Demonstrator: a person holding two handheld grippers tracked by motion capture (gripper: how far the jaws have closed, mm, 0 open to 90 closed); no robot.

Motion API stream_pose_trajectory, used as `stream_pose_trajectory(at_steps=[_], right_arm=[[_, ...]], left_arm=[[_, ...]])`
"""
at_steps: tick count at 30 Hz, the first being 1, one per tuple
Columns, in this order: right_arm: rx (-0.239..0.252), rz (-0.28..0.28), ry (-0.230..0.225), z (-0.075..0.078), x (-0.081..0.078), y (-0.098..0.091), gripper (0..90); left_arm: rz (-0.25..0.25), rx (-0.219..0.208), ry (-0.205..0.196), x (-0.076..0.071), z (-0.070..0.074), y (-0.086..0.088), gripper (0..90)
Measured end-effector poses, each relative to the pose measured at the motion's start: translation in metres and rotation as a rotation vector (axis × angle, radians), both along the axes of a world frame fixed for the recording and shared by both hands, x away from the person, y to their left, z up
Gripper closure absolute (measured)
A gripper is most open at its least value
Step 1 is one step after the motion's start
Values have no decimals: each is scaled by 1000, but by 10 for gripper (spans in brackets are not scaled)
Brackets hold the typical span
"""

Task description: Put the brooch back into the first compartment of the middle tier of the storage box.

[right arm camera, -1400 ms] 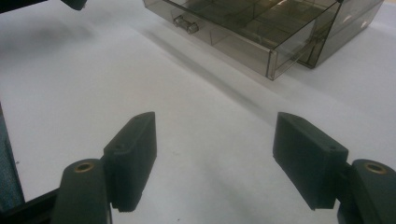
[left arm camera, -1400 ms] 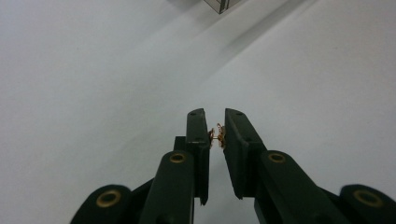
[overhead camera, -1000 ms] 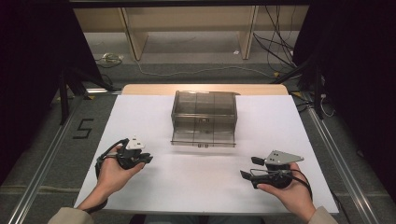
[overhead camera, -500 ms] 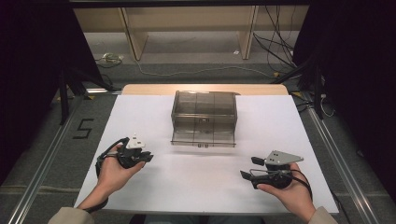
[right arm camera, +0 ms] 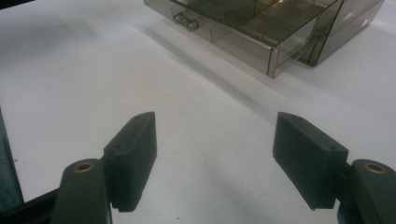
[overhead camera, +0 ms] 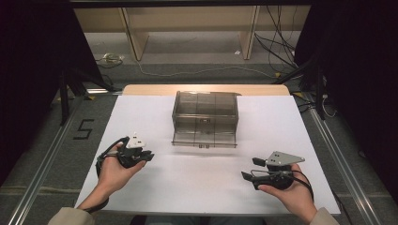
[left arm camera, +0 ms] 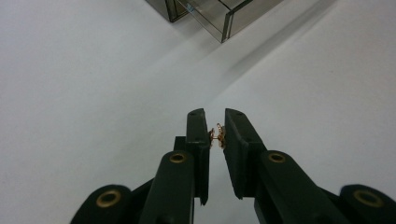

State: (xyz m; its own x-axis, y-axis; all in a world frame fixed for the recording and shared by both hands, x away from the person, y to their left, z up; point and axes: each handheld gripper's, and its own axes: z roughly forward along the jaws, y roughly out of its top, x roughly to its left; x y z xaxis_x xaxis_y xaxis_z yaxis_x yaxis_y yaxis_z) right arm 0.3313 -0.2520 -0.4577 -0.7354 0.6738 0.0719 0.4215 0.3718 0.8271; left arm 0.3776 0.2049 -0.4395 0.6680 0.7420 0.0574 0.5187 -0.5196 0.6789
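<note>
1. A white table (overhead camera: 141, 122) takes up the middle of the high view, with a strip of bare wood along its far edge and metal rails down both sides.
2. A smoky see-through plastic box (overhead camera: 205, 111) stands at the far middle of the table, well apart from both grippers. Its bottom drawer (overhead camera: 205, 137) is pulled out toward the person and has a small handle on the front. The right gripper view shows the drawer's open corner and that handle at the top of the frame.
3. The person's left hand (overhead camera: 112, 171) comes in from the lower left, and the right hand (overhead camera: 292, 194) from the lower right; each holds a gripper just above the white surface.
4. The right gripper (right arm camera: 215, 158), near the table's right front with a grey three-cornered plate on top, has its jaws spread wide with nothing between them.
5. The left gripper (left arm camera: 216, 135), at the table's left front, has its jaws drawn nearly together, pinching a small copper-coloured metal piece (left arm camera: 217, 136).
6. That metal piece is too small to tell exactly what it is; it sits up near the jaw tips, above bare table.
</note>
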Motion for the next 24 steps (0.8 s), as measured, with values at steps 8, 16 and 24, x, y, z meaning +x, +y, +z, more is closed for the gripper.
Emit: stream_pose_trajectory(at_steps=[8, 16, 24], right_arm=[[-2, 0, 4, 0, 0, 0, 314], [-1, 0, 4, -1, 0, 0, 314], [-1, 0, 3, 0, 0, 0, 314]], left_arm=[[-2, 4, -5, 1, 2, 1, 803], [-2, -3, -12, 1, 4, -1, 804], [-1, -6, -19, 2, 6, -2, 804]])
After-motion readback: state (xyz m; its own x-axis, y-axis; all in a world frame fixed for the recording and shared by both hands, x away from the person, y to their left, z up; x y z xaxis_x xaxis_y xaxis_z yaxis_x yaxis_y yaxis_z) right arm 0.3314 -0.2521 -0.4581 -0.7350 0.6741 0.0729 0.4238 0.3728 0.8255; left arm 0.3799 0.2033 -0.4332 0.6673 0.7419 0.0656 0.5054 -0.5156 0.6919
